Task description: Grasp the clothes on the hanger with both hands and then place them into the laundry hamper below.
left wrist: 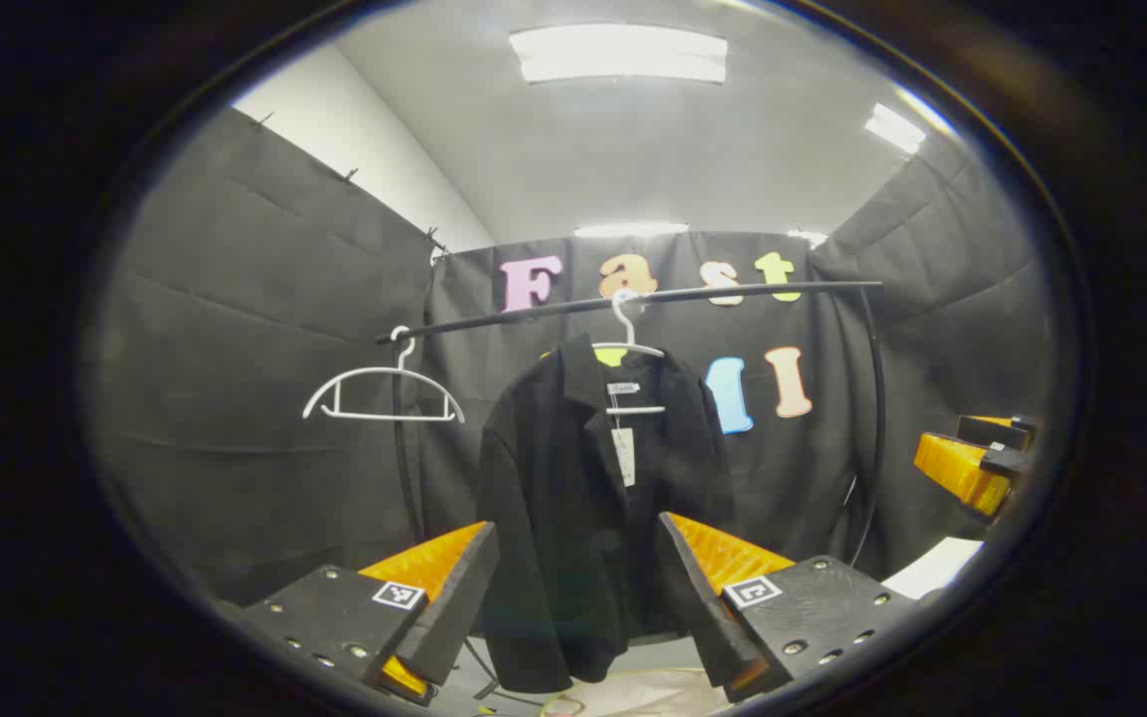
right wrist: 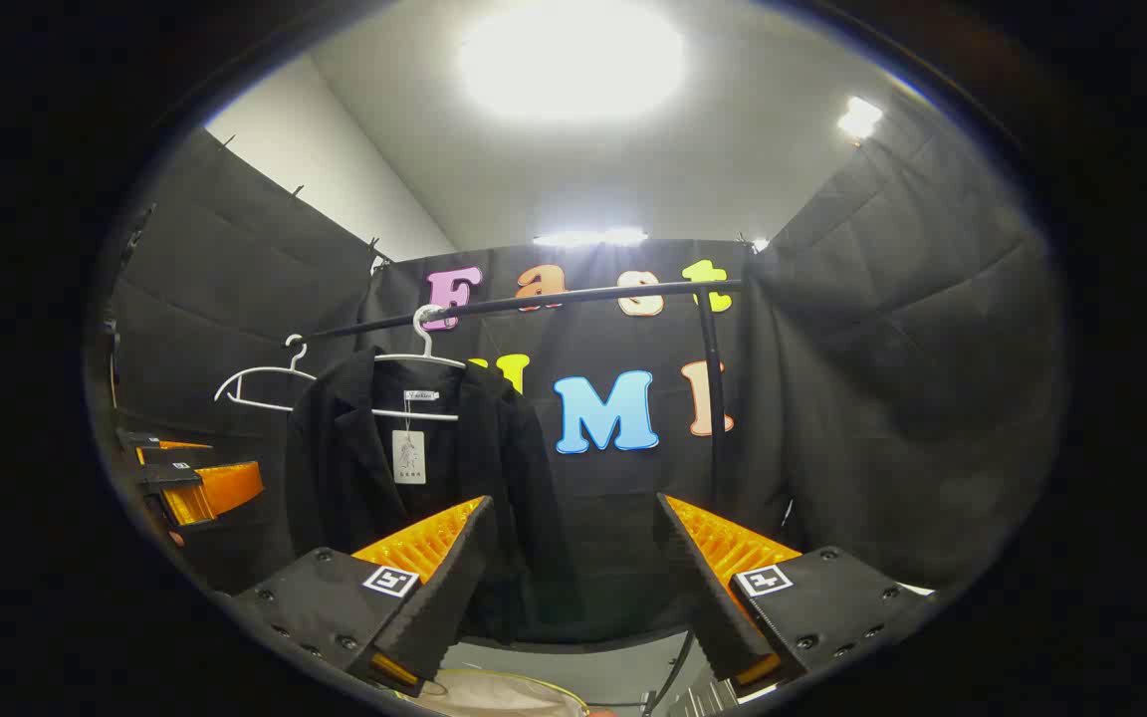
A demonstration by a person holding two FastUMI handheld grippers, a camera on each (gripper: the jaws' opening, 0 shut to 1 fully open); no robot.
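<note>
A black jacket [left wrist: 583, 498] with a white tag hangs on a white hanger [left wrist: 626, 344] from a dark rail [left wrist: 633, 297]. In the left gripper view my left gripper [left wrist: 573, 583] is open, its fingers framing the jacket's lower part from a distance short of it. The other gripper [left wrist: 972, 463] shows at the right edge. In the right gripper view the jacket [right wrist: 414, 468] hangs left of centre and my right gripper [right wrist: 573, 568] stands open to its right, nothing between its fingers. The left gripper [right wrist: 190, 483] shows at the left edge. A pale hamper rim [right wrist: 499, 692] peeks in below.
An empty white hanger [left wrist: 382, 393] hangs at the rail's left end. The rack's upright post [right wrist: 713, 398] stands at the right. Black cloth walls close the booth on three sides. A pale hamper edge [left wrist: 623, 692] lies under the jacket.
</note>
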